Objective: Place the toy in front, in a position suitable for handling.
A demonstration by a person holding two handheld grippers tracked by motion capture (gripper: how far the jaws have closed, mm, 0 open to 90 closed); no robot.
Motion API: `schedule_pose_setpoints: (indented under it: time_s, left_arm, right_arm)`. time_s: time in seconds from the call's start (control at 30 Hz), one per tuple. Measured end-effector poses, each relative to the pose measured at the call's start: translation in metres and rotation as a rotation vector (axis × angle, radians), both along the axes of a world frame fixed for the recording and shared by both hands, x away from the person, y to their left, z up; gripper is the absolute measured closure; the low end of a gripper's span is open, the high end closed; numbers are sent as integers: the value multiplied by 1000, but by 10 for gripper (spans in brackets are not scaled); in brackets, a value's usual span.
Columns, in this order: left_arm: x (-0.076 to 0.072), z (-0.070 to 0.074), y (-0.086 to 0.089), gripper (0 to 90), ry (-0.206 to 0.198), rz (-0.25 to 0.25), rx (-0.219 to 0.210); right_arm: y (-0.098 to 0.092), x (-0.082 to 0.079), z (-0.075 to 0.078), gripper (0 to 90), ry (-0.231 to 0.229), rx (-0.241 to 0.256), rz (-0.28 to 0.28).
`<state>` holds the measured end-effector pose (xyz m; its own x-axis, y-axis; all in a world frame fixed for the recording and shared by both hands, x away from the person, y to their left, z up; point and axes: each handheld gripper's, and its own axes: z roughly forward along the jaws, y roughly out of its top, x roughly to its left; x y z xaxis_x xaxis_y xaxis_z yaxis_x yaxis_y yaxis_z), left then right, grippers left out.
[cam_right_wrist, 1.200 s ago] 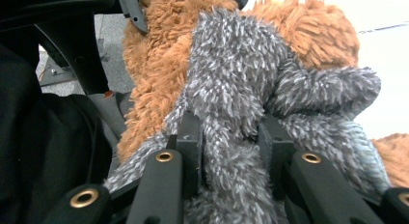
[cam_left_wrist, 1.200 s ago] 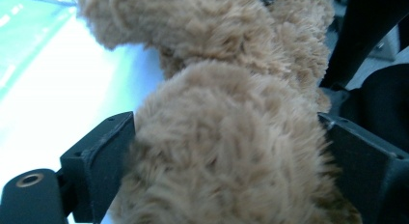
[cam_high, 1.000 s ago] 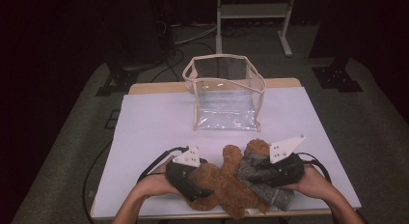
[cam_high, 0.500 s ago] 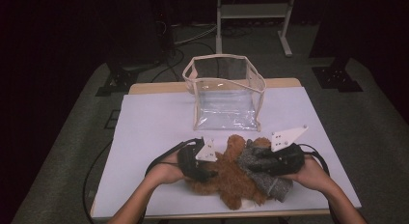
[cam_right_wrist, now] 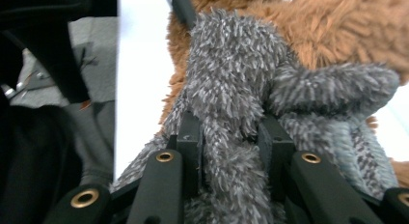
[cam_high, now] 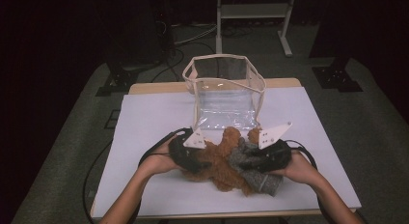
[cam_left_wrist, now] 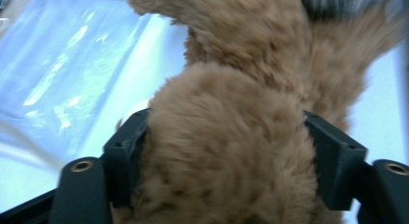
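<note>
A brown furry plush toy [cam_high: 223, 159] with a grey fuzzy piece [cam_high: 255, 173] lies across the white table [cam_high: 144, 118] near its front edge. My left gripper [cam_high: 201, 158] is shut on a thick brown limb [cam_left_wrist: 226, 137], which bulges between the jaws of the left gripper [cam_left_wrist: 227, 154]. From the other side, my right gripper [cam_high: 254, 161] is shut on a strand of the grey fuzzy piece [cam_right_wrist: 231, 79], pinched in the narrow gap of the right gripper [cam_right_wrist: 232, 137]. A clear plastic bag [cam_high: 225, 93] with beige trim stands open-topped just behind the toy.
The clear bag's crinkled wall [cam_left_wrist: 62, 79] shows close in the left gripper view. Black cables [cam_high: 154, 151] trail from both grippers over the table. A metal stand [cam_high: 253, 16] and dark equipment stand on the floor beyond the table's far edge.
Both grippers have carried the plush toy away from the front edge and toward the clear bag. The toy now lies close to the bag's front wall.
</note>
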<state>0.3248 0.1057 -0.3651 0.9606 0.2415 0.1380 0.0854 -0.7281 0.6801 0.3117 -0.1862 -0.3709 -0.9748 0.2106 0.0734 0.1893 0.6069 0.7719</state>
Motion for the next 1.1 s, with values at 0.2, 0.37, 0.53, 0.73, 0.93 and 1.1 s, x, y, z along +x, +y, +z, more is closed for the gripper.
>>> schedule_pose_setpoints:
  time_s: [0.2, 0.37, 0.53, 0.73, 0.93, 1.1]
  left_arm:
    - [-9, -6, 10, 356, 10, 5, -72]
    - [-21, -10, 15, 395, 1, 14, -86]
    - [-29, -9, 18, 373, 6, -8, -71]
    - [-28, 2, 18, 262, 9, 8, -80]
    - [-28, -2, 13, 423, -18, -15, -53]
    - [-24, -9, 21, 471, 34, 21, -113]
  right_arm:
    - [0, -14, -4, 674, -10, -4, 22]
    - [-1, -10, 17, 666, -63, 4, -17]
    - [9, -1, 23, 660, -63, 32, -20]
    - [19, -5, 6, 666, -54, 10, 22]
    - [9, -7, 2, 665, -58, 25, 7]
    - [-13, -10, 2, 664, -65, 9, -11]
